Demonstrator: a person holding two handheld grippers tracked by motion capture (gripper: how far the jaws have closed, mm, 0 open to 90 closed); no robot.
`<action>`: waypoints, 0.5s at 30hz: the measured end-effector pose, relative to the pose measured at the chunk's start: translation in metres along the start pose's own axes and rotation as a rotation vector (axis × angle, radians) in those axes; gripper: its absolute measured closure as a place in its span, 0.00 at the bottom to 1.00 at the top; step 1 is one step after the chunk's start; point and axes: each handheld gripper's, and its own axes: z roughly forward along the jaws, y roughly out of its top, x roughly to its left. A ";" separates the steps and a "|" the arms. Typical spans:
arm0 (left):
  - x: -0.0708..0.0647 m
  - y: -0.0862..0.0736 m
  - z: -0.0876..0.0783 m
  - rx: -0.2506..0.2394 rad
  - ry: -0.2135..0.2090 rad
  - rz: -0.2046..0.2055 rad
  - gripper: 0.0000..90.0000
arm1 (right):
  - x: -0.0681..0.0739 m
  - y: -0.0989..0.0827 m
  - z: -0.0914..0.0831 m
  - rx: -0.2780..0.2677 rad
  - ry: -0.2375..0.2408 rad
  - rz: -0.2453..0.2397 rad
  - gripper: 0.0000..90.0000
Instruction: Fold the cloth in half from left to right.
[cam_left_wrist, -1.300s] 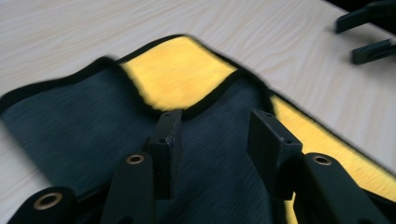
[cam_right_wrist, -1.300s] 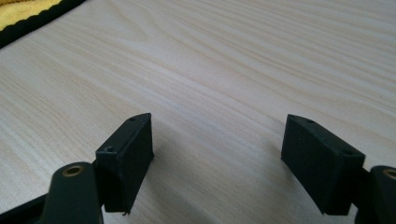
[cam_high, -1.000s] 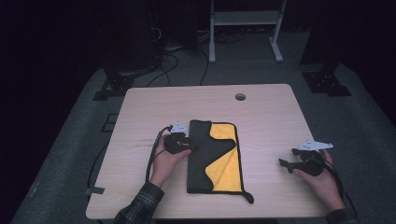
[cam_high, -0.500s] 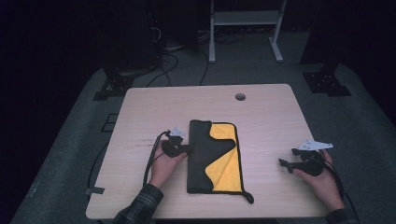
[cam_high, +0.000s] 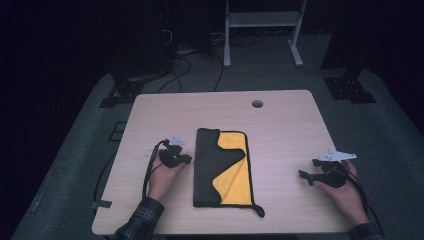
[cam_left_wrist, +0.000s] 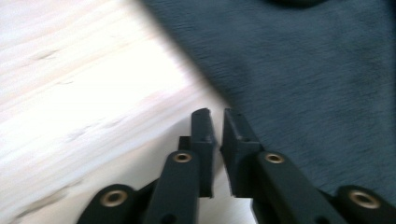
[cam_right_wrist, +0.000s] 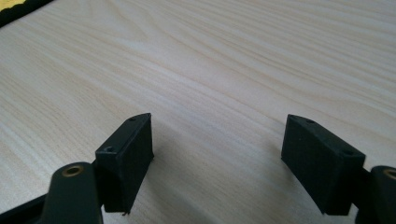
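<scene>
A folded cloth (cam_high: 235, 175), yellow with a black flap laid over its left half, lies flat in the middle of the wooden table (cam_high: 285, 130). My left gripper (cam_high: 187, 159) rests on the table just left of the cloth's edge and points at it. In the left gripper view its jaws (cam_left_wrist: 215, 114) stand a narrow gap apart with nothing between them, their tips at the border of the dark cloth (cam_left_wrist: 317, 84); they have just been opening slightly. My right gripper (cam_high: 303, 175) lies at the table's right, wide open (cam_right_wrist: 219, 140) over bare wood.
A small loop (cam_high: 260, 211) sticks out at the cloth's near right corner. A round cable hole (cam_high: 257, 103) sits near the table's far edge. Beyond the table are dark floor, cables and a white stand (cam_high: 262, 20). The cloth's corner (cam_right_wrist: 18, 9) shows in the right gripper view.
My left hand has drawn back to the left, off the cloth's left edge. The cloth lies as before. The right hand has kept still.
</scene>
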 end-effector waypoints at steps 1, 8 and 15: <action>0.003 -0.003 -0.003 -0.006 -0.004 -0.009 0.77 | 0.000 0.000 0.000 0.001 -0.001 0.000 0.25; 0.008 -0.022 -0.018 -0.020 0.017 0.027 0.46 | 0.005 0.004 0.004 0.005 -0.009 0.007 0.25; 0.009 -0.037 -0.027 -0.040 -0.002 0.054 0.31 | 0.005 0.011 0.003 0.017 0.018 -0.003 0.47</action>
